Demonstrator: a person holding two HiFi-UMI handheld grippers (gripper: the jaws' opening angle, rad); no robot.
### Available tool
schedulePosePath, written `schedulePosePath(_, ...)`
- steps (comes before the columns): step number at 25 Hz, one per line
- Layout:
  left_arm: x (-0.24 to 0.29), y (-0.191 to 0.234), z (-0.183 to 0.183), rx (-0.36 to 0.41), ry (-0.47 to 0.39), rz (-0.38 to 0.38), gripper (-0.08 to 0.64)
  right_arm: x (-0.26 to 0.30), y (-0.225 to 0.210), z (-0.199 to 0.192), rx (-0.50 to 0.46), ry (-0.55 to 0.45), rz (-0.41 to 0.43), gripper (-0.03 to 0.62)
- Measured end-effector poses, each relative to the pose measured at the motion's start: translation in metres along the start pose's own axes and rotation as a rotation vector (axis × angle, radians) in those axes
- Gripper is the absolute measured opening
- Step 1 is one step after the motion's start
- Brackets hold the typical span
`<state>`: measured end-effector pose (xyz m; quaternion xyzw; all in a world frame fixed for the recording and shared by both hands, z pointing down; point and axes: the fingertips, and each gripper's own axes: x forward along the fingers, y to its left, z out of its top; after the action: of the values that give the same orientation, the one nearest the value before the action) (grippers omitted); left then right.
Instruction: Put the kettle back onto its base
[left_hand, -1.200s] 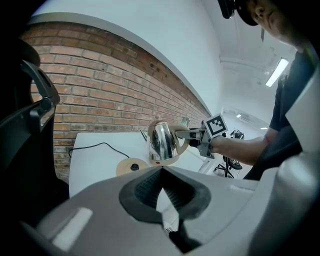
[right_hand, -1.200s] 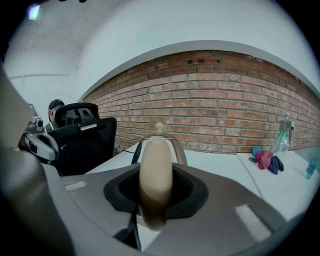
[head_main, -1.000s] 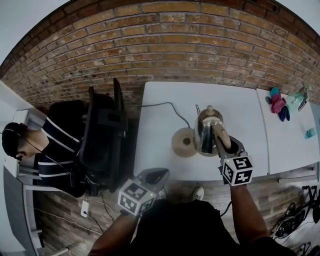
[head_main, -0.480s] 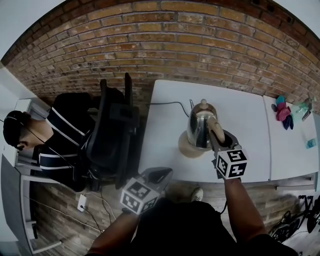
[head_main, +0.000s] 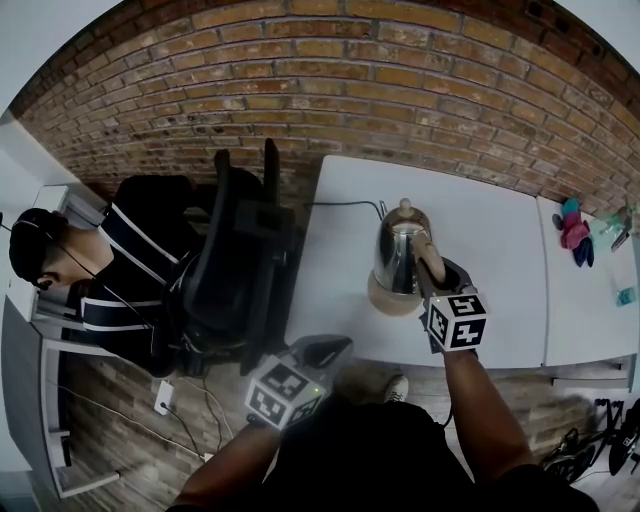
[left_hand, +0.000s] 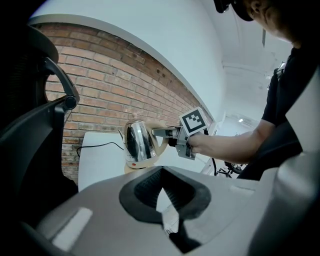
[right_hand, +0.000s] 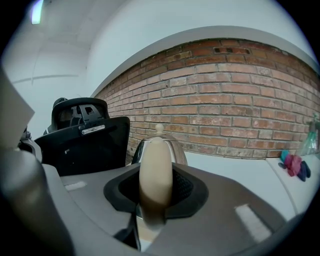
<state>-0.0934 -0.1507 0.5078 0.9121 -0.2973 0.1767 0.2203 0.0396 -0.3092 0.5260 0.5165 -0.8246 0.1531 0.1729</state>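
Note:
A shiny steel kettle (head_main: 398, 252) with a beige lid knob and beige handle (head_main: 431, 258) stands on its round beige base (head_main: 381, 297) on the white table (head_main: 340, 250). My right gripper (head_main: 436, 283) is shut on the handle (right_hand: 155, 172), and the kettle body (right_hand: 175, 150) shows just beyond its jaws. In the left gripper view the kettle (left_hand: 139, 142) sits on the base (left_hand: 131, 167), held from the right. My left gripper (head_main: 325, 352) hangs off the table's near edge, below and left of the kettle, jaws shut with nothing between them (left_hand: 167, 220).
A black cord (head_main: 345, 207) runs from the base toward the table's back left. A black office chair (head_main: 235, 275) stands against the table's left side, with a seated person (head_main: 110, 270) beyond it. Pink and blue items (head_main: 577, 228) lie on the neighbouring table at the right.
My right gripper carried the kettle leftward from beside the base and set it down on top of the base. The left gripper stayed low, off the table edge.

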Motion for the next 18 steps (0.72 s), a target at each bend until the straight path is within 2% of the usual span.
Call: schedulePosePath(18, 0.009, -0.001, 0.000, 0.009, 0.009, -0.030, 0.002, -0.007, 0.004, -0.011, -0.011, 0.046, -0.001, 0.118)
